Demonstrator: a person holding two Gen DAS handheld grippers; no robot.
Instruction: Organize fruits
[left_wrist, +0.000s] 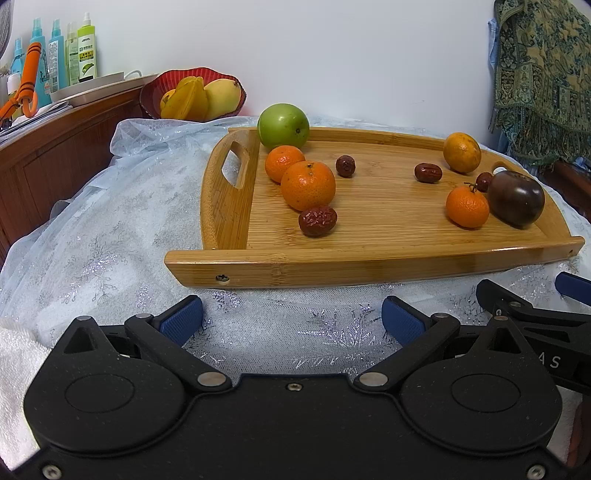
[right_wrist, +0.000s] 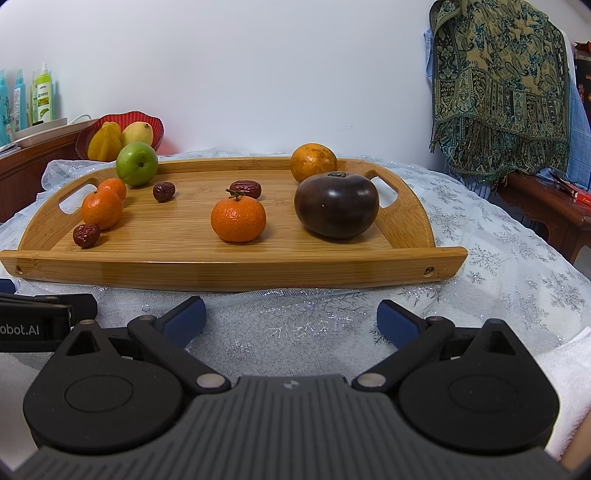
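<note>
A bamboo tray lies on the table with fruit scattered on it. A green apple sits at its far left. Several mandarins and red dates are spread across it. A dark purple tomato rests near the right handle, a yellowish orange behind it. My left gripper and right gripper hover open and empty before the tray's front edge. The right gripper's blue finger shows at the left wrist view's edge.
A red bowl with starfruit and a mango stands behind the tray at left. Spray bottles line a wooden cabinet. A patterned shawl hangs at right. A white towel lies near me on the lace tablecloth.
</note>
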